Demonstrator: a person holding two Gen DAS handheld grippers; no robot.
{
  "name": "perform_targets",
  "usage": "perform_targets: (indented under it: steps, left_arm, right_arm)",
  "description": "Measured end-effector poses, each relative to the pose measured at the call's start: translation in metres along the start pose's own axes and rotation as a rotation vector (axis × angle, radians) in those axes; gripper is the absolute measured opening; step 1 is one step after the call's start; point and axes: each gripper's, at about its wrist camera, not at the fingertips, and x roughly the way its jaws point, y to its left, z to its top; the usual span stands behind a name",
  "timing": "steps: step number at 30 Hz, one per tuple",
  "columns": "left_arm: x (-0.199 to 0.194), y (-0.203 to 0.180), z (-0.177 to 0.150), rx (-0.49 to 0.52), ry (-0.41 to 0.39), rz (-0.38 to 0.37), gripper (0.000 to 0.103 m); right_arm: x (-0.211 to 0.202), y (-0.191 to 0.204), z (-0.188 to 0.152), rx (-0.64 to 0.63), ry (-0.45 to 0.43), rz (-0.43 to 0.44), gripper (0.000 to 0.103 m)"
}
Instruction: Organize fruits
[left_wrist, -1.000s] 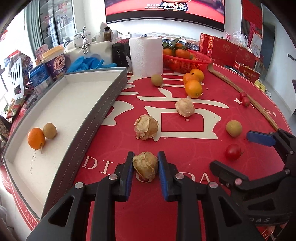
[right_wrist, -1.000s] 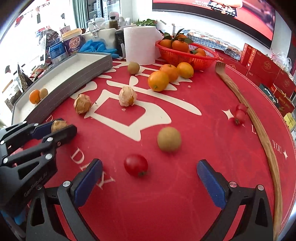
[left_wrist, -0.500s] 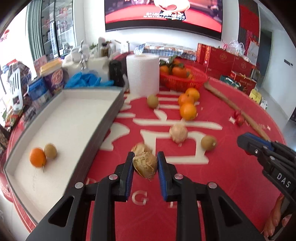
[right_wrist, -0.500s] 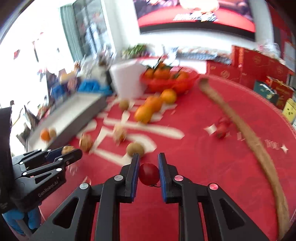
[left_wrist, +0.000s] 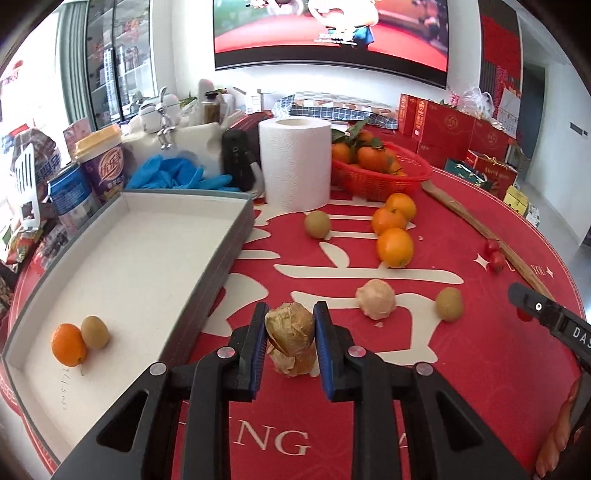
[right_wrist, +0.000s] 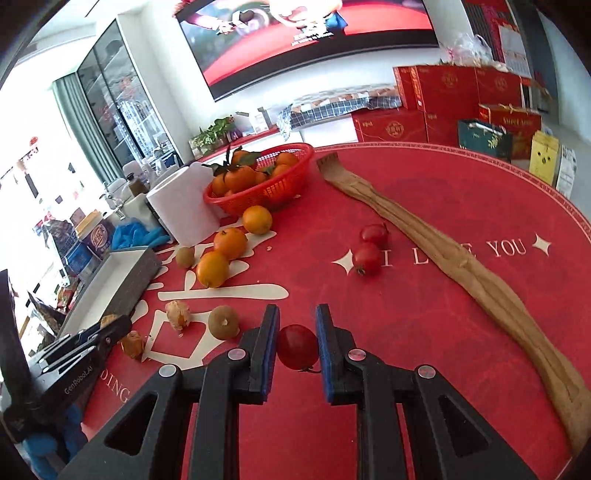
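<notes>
Left tool (left_wrist: 290, 332) pinched husk fruit (left_wrist: 290, 328), right tool (right_wrist: 297, 345) pinched tomato (right_wrist: 297, 351) (gently, skins bruise); best carried over tray (left_wrist: 236, 236) rim, lowered beside orange (left_wrist: 68, 345).

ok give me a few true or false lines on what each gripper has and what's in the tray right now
1. The left gripper is shut on a papery husked fruit. True.
2. The right gripper is open and holds nothing. False: it is shut on a red tomato.
3. The grey tray holds an orange and a kiwi side by side. True.
4. The red basket is empty. False: it holds oranges with leaves.
5. Two small tomatoes lie beside the long wooden piece. True.
6. The paper roll stands inside the tray. False: it stands on the red table past the tray's far corner.
</notes>
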Motion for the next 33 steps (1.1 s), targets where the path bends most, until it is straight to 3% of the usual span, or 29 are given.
perform_targets:
  steps: [14, 33]
  left_arm:
    - [0.001, -0.002, -0.005, 0.019, -0.016, 0.028, 0.027]
    - [-0.004, 0.014, -0.002, -0.029, -0.03, 0.043, 0.027]
  right_arm:
    - [0.002, -0.009, -0.002, 0.033, 0.019, 0.007, 0.021]
    - [0.004, -0.012, -0.002, 0.047, 0.042, 0.016, 0.021]
